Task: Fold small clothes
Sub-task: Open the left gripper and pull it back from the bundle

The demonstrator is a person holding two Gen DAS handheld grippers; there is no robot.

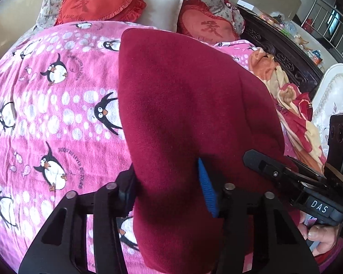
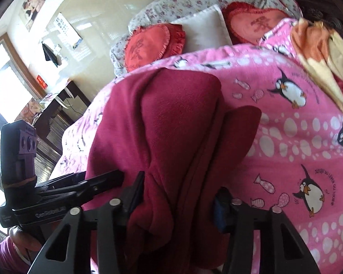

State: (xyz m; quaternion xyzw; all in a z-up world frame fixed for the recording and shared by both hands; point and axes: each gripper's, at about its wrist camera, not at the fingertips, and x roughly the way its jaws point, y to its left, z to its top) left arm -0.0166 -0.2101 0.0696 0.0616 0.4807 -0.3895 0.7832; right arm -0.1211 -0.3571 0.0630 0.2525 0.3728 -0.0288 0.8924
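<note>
- Now the left gripper [image 1: 169, 191] has its jaws closed on a dark red garment [image 1: 189, 105], with the cloth pinched between a black pad and a blue pad [image 1: 208, 189].
- Likewise the right gripper [image 2: 178, 196] has its jaws closed on the same garment [image 2: 171, 118], and here the cloth is bunched into thick folds between them.
- The garment is lifted above the bed and spreads away from both grippers toward 12 o'clock in each wrist view.
- Under it lies a pink blanket [image 1: 57, 105] with a penguin print, which covers the bed.
- At 12 o'clock, at the head of the bed, there are two red heart cushions [image 1: 98, 2] with a white pillow [image 1: 162, 6] between them.
- At 3 o'clock in the left view, an orange and yellow cloth [image 1: 292, 105] lies crumpled at the edge of the bed.
</note>
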